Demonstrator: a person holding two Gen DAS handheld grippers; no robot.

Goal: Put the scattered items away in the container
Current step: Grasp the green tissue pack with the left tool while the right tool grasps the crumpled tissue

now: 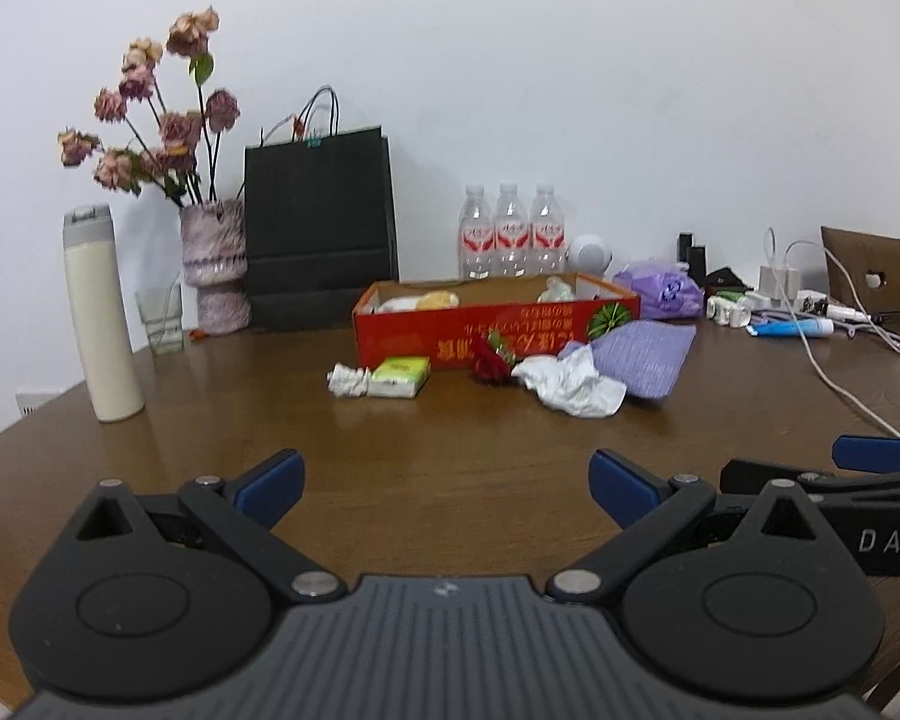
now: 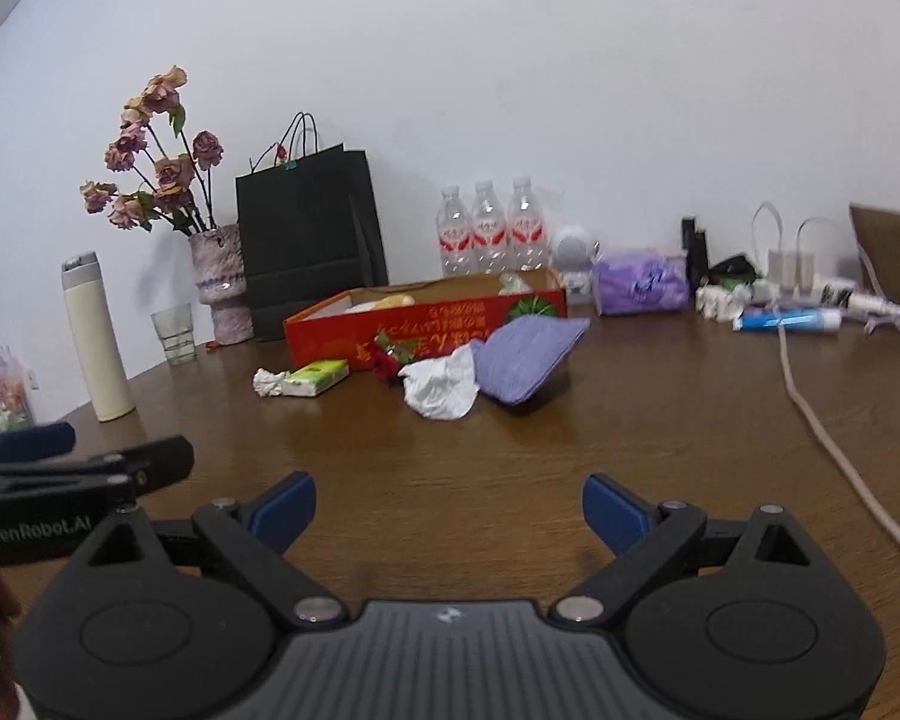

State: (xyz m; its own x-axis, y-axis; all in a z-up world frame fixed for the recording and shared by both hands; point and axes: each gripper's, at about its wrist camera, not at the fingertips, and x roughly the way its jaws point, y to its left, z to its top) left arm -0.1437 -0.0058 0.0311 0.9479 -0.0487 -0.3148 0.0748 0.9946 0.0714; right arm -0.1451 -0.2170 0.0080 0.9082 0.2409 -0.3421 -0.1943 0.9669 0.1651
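Several pieces already lie in your red cardboard box (image 1: pixel 492 324) toward the back edge of the brown wooden desk (image 1: pixel 390 438); just outside its front wall wait a crumpled white tissue (image 1: pixel 573 387), green tissue packet (image 1: pixel 399 378), small white wad (image 1: pixel 348 381), red flower (image 1: pixel 489 360) and purple cloth pouch (image 1: pixel 645 360). Your left claw (image 1: pixel 447 489) and right claw (image 2: pixel 449 510) both gape empty over bare wood near the front edge; mind the white cable (image 2: pixel 834 450) rightward.

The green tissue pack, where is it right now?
In both views the green tissue pack lies on the table, left of centre before the red box, touching a crumpled wad.
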